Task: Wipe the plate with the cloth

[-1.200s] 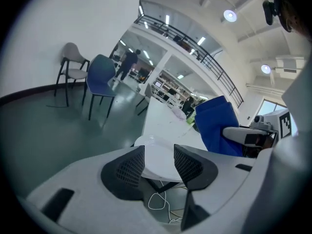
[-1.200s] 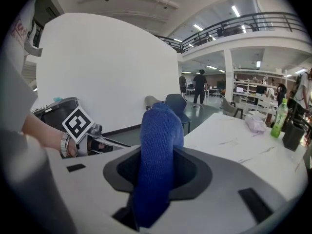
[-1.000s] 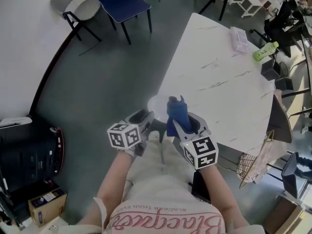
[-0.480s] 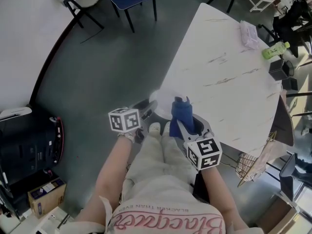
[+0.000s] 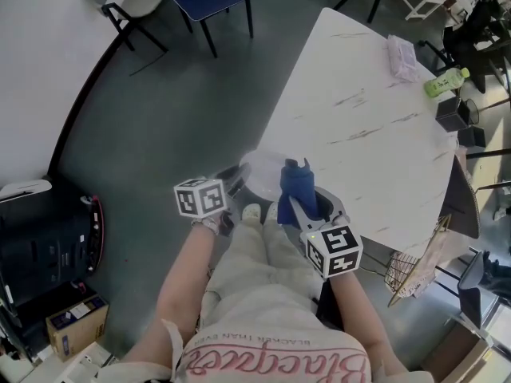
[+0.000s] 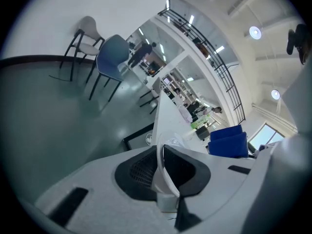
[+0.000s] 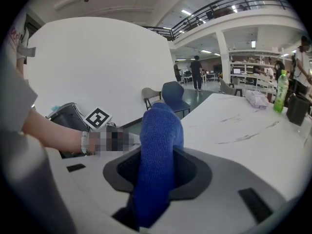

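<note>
Pinches the plate [image 5: 262, 171] by its thin white rim in the left gripper [image 5: 237, 180], jaws just closing onto it, up in the air just off the near corner of the counter [image 5: 367, 126]. Clamps the blue cloth [image 5: 297, 183] in the right gripper [image 5: 305, 204], jaws tight on a thick fold, close beside the plate. Looks stiff, light and glossy at the rim — likely slippery and prone to pivot from one edge grip, so worth biting deep. Should yield and bunch under pressure, being soft knit cloth.
</note>
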`<state>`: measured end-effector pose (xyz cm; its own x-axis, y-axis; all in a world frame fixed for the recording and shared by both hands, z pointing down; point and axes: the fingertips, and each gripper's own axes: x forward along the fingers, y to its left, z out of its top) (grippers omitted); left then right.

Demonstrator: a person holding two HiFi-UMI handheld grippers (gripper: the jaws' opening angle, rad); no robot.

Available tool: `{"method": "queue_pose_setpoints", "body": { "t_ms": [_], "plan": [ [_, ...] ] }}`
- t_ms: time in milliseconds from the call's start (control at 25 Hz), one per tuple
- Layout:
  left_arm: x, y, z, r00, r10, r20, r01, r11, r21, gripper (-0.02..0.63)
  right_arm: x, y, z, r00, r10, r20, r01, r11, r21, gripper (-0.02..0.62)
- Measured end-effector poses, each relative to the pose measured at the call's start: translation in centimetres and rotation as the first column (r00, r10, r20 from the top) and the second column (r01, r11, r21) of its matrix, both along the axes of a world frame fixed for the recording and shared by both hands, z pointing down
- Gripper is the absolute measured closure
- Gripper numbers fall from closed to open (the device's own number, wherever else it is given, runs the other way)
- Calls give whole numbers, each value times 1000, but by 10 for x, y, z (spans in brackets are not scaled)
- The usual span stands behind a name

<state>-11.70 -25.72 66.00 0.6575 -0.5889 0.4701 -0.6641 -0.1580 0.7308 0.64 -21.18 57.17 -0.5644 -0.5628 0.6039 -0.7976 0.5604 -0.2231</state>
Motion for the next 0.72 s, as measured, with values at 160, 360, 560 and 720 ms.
{"method": "queue_pose_setpoints", "body": {
  "t_ms": [160, 360, 560, 720],
  "plan": [
    [4, -1, -15, 999, -4, -47, 5, 1000, 21, 578, 3, -4, -7, 1000, -1, 1, 1, 1000, 18, 466],
    [16, -7, -36, 999, 13, -37, -10, 997, 81, 586, 10, -12, -21, 1000, 12, 8, -12, 999, 53, 466],
    [31, -16, -61, 998, 56, -1, -56, 986, 158, 584, 19, -22, -37, 999, 35, 18, -37, 995, 94, 466],
    [37, -30, -88, 998, 60, 0, -58, 973, 224, 584, 25, -33, -58, 998, 60, 32, -64, 988, 144, 466]
  ]
}}
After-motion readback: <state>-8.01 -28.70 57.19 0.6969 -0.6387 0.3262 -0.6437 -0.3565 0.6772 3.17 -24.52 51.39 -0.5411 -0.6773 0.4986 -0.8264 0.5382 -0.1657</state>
